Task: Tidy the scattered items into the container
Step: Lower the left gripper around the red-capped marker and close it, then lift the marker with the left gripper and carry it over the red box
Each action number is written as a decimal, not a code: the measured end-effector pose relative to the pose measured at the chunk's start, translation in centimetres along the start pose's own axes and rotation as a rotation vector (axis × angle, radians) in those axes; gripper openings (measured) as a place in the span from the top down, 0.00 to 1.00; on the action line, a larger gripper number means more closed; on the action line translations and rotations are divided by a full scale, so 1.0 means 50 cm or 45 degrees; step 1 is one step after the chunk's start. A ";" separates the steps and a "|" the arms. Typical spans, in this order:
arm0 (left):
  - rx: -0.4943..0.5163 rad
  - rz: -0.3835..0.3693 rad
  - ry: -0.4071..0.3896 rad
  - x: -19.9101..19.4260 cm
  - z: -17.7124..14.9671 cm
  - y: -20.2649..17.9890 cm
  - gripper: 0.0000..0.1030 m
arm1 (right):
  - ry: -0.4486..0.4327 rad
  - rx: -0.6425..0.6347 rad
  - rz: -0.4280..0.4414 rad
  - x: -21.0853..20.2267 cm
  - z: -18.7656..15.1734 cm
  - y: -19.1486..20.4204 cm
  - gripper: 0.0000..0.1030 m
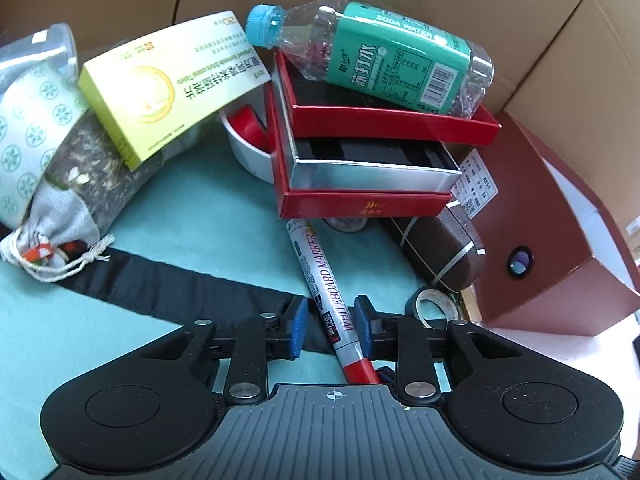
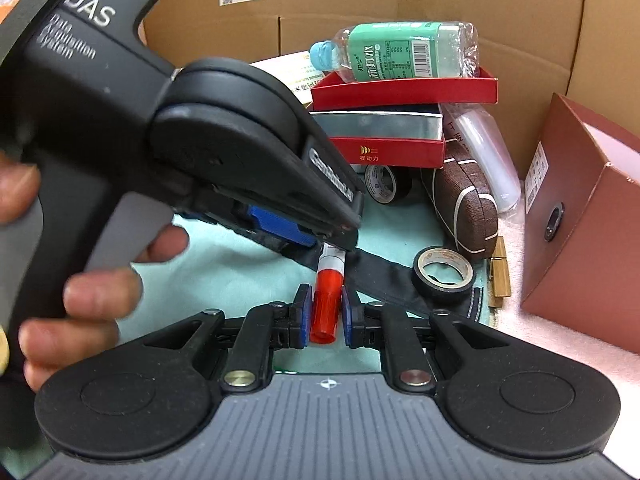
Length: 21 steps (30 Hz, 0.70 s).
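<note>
Now the whiteboard marker [image 1: 330, 285] lies on a teal cloth [image 1: 208, 216] in front of the red box [image 1: 362, 200]. Both tools are around it. The left tool [image 1: 330, 326] is partly open, one pad touching. The right tool [image 2: 325, 314] squeezes its red cap [image 2: 326, 304].

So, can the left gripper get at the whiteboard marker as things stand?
Probably yes. The whiteboard marker already lies between the left gripper's open pads, nothing blocking; the right gripper brackets its red cap.
</note>
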<state>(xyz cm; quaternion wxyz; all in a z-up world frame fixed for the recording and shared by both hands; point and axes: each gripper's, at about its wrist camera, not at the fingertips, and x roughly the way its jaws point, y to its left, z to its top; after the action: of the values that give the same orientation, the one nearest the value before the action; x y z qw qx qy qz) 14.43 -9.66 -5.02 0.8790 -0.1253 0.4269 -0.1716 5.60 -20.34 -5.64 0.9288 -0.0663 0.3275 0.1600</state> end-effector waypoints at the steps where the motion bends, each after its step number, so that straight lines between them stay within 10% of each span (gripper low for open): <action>1: 0.003 0.003 0.001 0.002 -0.001 -0.001 0.82 | -0.002 0.011 0.002 0.003 0.001 -0.001 0.82; 21: -0.037 0.029 0.046 -0.036 -0.042 -0.014 0.67 | 0.069 -0.023 0.068 -0.063 -0.034 0.001 0.82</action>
<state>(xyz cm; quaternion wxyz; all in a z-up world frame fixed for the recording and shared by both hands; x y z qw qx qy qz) 11.60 -9.72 -4.73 0.8710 -0.1299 0.4467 -0.1578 2.27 -21.48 -4.96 0.9143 -0.0702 0.3529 0.1860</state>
